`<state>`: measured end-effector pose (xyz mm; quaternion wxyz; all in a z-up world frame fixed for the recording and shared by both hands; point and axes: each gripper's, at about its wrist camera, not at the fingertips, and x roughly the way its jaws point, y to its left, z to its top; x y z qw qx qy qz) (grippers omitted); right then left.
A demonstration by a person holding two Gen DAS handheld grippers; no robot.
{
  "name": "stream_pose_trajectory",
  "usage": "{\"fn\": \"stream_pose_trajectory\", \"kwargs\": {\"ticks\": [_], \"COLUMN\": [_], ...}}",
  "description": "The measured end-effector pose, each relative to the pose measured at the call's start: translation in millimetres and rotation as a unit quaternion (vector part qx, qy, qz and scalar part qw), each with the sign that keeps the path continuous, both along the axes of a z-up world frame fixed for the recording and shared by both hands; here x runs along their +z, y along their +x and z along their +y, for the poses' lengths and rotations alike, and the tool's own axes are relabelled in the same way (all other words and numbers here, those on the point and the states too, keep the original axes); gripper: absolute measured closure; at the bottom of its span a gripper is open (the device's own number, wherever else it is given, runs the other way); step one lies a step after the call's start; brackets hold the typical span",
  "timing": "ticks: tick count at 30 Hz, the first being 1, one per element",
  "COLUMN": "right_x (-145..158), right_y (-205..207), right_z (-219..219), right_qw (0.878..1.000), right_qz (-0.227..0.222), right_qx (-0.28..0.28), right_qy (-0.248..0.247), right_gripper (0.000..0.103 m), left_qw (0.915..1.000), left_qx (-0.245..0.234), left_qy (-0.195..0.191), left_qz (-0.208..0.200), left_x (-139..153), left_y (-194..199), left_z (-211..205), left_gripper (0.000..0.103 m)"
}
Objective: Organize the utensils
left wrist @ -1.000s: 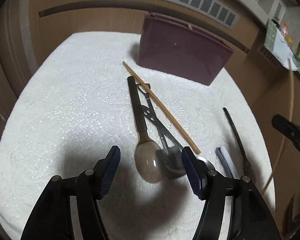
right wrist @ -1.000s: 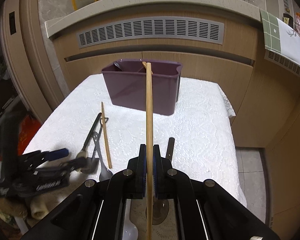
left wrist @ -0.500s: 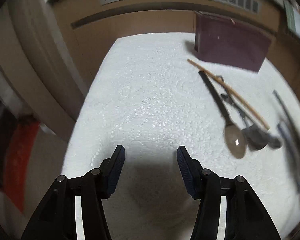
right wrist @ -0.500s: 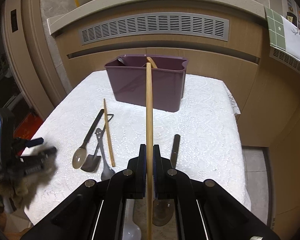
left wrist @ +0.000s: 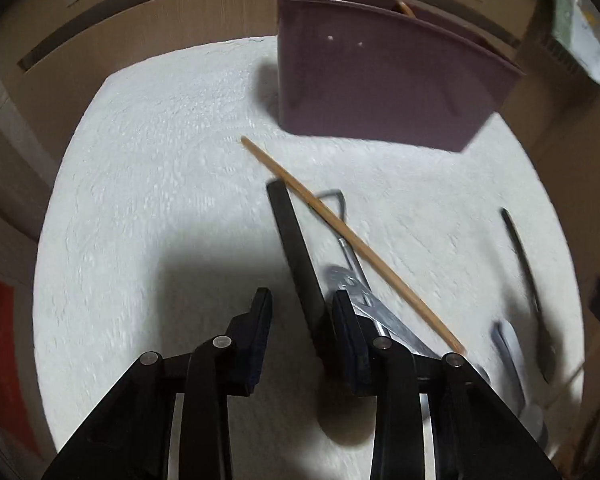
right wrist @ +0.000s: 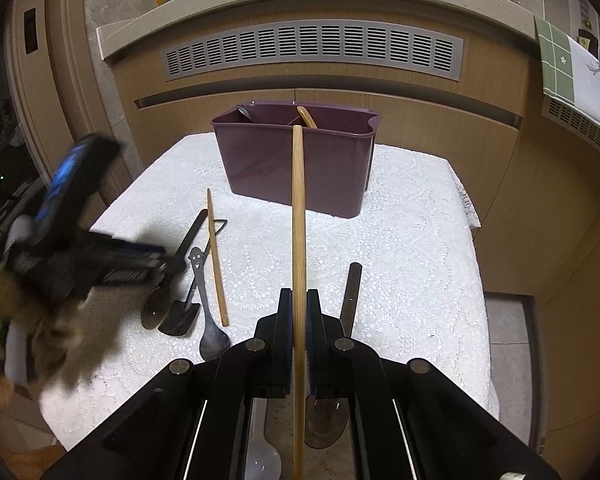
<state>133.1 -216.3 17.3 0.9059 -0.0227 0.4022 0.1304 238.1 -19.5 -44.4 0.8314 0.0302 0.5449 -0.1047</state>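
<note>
A purple divided utensil bin (right wrist: 295, 168) stands at the back of the white tablecloth; it also shows in the left wrist view (left wrist: 384, 80). My right gripper (right wrist: 297, 316) is shut on a wooden chopstick (right wrist: 298, 216) that points toward the bin. My left gripper (left wrist: 302, 320) is open, low over the cloth, its jaws astride the black handle of a spoon (left wrist: 295, 240). A second chopstick (left wrist: 340, 232), a metal fork (left wrist: 380, 316) and a small black spatula (right wrist: 181, 316) lie beside it. The left gripper (right wrist: 155, 262) also shows blurred in the right wrist view.
A dark spoon (right wrist: 350, 292) and a white plastic spoon (right wrist: 261, 456) lie under my right gripper. A black-handled utensil (left wrist: 524, 264) lies at the right of the cloth. A wooden cabinet with a vent grille (right wrist: 312, 48) stands behind the table.
My left gripper swung away to the left, then came back over the black-handled spoon with its jaws narrower. My right gripper lifted slightly with the chopstick.
</note>
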Motion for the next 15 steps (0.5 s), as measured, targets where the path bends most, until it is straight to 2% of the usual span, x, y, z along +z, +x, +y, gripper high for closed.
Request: {"fn": "stream_pose_trajectory", "kwargs": {"ticks": [3,4,5,8,10,13,15], "right_x": [-2,-2,-2,-4,-6,-5,-4], "right_y": [3,5,7,15,19,22,23], "right_z": [2,3,4,3,1,-4,-4], "right_qw": [1.000,1.000,1.000,1.000,0.999,0.998,0.998], "right_qz": [0.003,0.004,0.005,0.011,0.020,0.026,0.028], "right_qx": [0.002,0.003,0.006,0.004,0.005,0.006,0.005], "right_qy": [0.000,0.001,0.003,0.020,0.038,0.057,0.060], "right_gripper": [0.098,0.098,0.098,0.098,0.098,0.098,0.098], "left_qw": [0.9999,0.9997,0.9996,0.9997,0.9984,0.9931,0.9890], "left_qx": [-0.009,-0.014,-0.019,-0.018,-0.008,0.011,0.018], "left_qy": [0.011,0.017,0.020,-0.006,-0.045,-0.080,-0.104], "left_qz": [0.009,0.005,0.002,-0.016,-0.035,-0.085,-0.104], "left_x": [-2,-2,-1,1,8,21,31], "left_y": [21,24,23,10,-11,-43,-60], "left_z": [-3,-6,-9,-7,4,14,20], "left_gripper": [0.074,0.078,0.086,0.090,0.091,0.091,0.091]}}
